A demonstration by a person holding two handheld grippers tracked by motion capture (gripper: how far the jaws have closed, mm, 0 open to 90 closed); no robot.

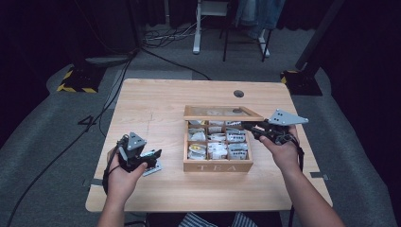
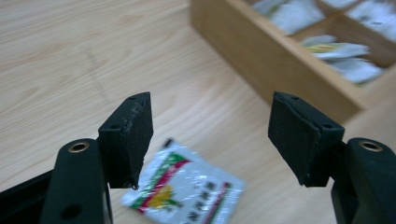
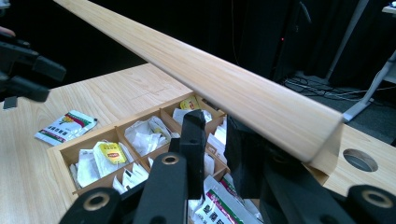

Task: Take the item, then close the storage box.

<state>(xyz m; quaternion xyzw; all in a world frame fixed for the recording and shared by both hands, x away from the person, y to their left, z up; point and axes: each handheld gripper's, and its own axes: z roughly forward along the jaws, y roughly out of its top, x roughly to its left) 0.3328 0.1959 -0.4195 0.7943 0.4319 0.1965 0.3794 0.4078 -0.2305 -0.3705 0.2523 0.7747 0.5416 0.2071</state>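
High view has the left claw [image 1: 152, 156] low over the table [image 1: 156, 101], jaws spread wide with nothing between them; a tea sachet [image 1: 152, 168] lies flat on the wood just beneath, left of the tea box [image 1: 217, 165]. Right claw [image 1: 249, 128] sits over the box's back-right compartments, jaws a narrow gap apart; whether they pinch a sachet, I cannot tell. Box lid [image 1: 222, 113] stands raised.

one tea bag [image 1: 152, 167] on the table [image 1: 156, 104], left of the tea box [image 1: 217, 166]
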